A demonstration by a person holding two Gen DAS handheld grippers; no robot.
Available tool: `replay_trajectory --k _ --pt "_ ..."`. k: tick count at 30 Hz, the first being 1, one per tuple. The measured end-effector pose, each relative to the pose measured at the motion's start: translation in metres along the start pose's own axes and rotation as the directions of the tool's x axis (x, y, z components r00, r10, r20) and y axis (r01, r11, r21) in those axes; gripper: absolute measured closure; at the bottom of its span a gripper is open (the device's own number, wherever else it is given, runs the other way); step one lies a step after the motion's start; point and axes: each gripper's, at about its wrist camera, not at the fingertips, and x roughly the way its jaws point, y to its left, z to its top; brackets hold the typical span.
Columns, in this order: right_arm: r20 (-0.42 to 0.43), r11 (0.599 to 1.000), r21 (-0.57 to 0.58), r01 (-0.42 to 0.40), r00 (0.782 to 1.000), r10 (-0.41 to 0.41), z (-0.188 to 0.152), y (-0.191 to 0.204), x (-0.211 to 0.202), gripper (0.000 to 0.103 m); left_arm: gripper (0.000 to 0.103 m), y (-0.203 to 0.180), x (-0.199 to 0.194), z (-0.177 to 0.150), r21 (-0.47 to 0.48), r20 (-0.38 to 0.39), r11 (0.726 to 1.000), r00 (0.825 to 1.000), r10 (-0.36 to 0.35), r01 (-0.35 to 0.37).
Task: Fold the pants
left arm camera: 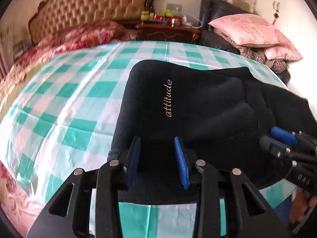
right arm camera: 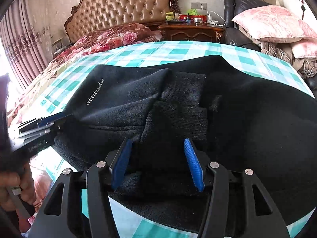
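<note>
Pants (left arm camera: 198, 103): black, with the word "attitude" in white, lying partly folded and bunched on the checked worktop (left arm camera: 79, 91); they sit toward its near edge and right side, ribbed cuffs doubled over near the middle.
Left gripper (left arm camera: 157, 158): fingers apart, straddling the near left part of the cloth; no fabric looks pinched between them.
Right gripper (right arm camera: 157, 160): fingers apart over the ribbed layers by the near edge, also holding nothing as far as I can tell.
Step in hand: probably taking hold of the near hem for the next fold.
Doing it well: lower both sets of fingers until they catch all layers together, close at matching points, then lift evenly so the fold lands square, not skewed.
Risk: thick bunched layers may slip out.
</note>
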Motion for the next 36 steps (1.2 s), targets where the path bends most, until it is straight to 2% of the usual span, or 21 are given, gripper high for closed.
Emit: replay_trajectory --k 3,6,9,11,14,17,18,19,20,22,23,24,25,26,27,28,30,31,33,34,36 --pt "-0.011 1.000 0.005 0.015 1.000 -0.015 0.001 0.000 -0.001 0.050 0.064 0.007 -0.019 0.005 -0.065 0.037 0.996 0.998 -0.052 0.054" --pt "-0.040 0.990 0.128 -0.055 0.997 0.061 0.013 -0.018 -0.015 0.048 0.055 0.001 -0.040 0.002 -0.031 0.093 0.996 0.992 -0.085 0.089" --pt "-0.021 0.946 0.317 -0.065 0.997 0.076 0.033 -0.063 -0.022 0.027 0.053 -0.011 -0.051 -0.011 0.017 0.112 0.993 0.986 -0.122 0.121" --pt "-0.079 0.926 0.372 -0.067 0.991 0.104 0.043 -0.083 -0.007 0.027 0.048 -0.022 -0.058 -0.020 0.054 0.133 0.989 0.980 -0.145 0.139" --pt "-0.146 0.900 0.430 -0.073 0.978 0.148 0.055 -0.101 0.018 0.027 0.043 -0.056 -0.074 -0.036 0.210 0.175 0.967 0.968 -0.179 0.141" --pt "-0.147 0.906 0.415 -0.086 0.976 0.160 0.067 -0.099 0.026 0.027 0.037 -0.098 -0.084 -0.054 0.401 0.206 0.909 0.956 -0.209 0.113" --pt "-0.151 0.914 0.396 -0.085 0.976 0.157 0.071 -0.095 0.028 0.029 0.037 -0.107 -0.082 -0.058 0.430 0.207 0.897 0.956 -0.207 0.101" --pt "-0.159 0.923 0.374 -0.087 0.975 0.156 0.075 -0.092 0.032 0.038 0.037 -0.117 -0.078 -0.061 0.463 0.206 0.882 0.958 -0.201 0.086" --pt "-0.172 0.927 0.365 -0.082 0.973 0.154 0.078 -0.091 0.037 0.043 0.037 -0.130 -0.072 -0.066 0.514 0.210 0.856 0.960 -0.187 0.055" --pt "-0.212 0.929 0.366 -0.064 0.966 0.150 0.080 -0.090 0.049 0.066 0.032 -0.147 -0.062 -0.073 0.578 0.227 0.816 0.961 -0.159 -0.002" --pt "-0.220 0.928 0.367 -0.069 0.963 0.159 0.080 -0.090 0.052 0.073 0.031 -0.155 -0.049 -0.076 0.616 0.216 0.787 0.968 -0.127 -0.034" --pt "-0.220 0.927 0.366 -0.086 0.960 0.176 0.080 -0.089 0.054 0.084 0.039 -0.159 -0.039 -0.079 0.642 0.210 0.764 0.973 -0.096 -0.063" --pt "-0.223 0.935 0.346 -0.075 0.962 0.160 0.084 -0.085 0.053 0.088 0.078 -0.161 -0.030 -0.081 0.659 0.214 0.746 0.975 -0.060 -0.099" --pt "-0.216 0.941 0.329 -0.074 0.965 0.151 0.088 -0.082 0.050 0.089 0.089 -0.159 -0.025 -0.077 0.655 0.213 0.746 0.977 -0.024 -0.124" --pt "-0.186 0.945 0.312 -0.102 0.969 0.166 0.097 -0.077 0.043 0.090 0.092 -0.153 -0.029 -0.069 0.627 0.215 0.771 0.976 -0.039 -0.108" --pt "-0.156 0.946 0.297 -0.130 0.971 0.182 0.104 -0.075 0.037 0.090 0.093 -0.148 -0.035 -0.061 0.599 0.219 0.796 0.974 -0.057 -0.088" --pt "-0.127 0.948 0.282 -0.146 0.974 0.188 0.112 -0.074 0.031 0.090 0.093 -0.147 -0.039 -0.054 0.592 0.233 0.801 0.971 -0.062 -0.091" --pt "-0.138 0.949 0.287 -0.132 0.974 0.177 0.112 -0.077 0.034 0.090 0.089 -0.149 -0.036 -0.054 0.602 0.219 0.794 0.974 -0.061 -0.085" --pt "-0.187 0.954 0.284 -0.092 0.971 0.149 0.102 -0.080 0.049 0.090 0.079 -0.151 -0.019 -0.059 0.616 0.128 0.787 0.989 -0.077 -0.018" --pt "-0.212 0.959 0.278 -0.062 0.969 0.125 0.093 -0.083 0.059 0.089 0.078 -0.149 -0.020 -0.062 0.604 0.115 0.797 0.989 -0.094 0.005" --pt "-0.179 0.965 0.259 -0.040 0.980 0.089 0.086 -0.087 0.057 0.085 0.075 -0.136 -0.036 -0.056 0.542 0.102 0.835 0.979 -0.177 0.094"
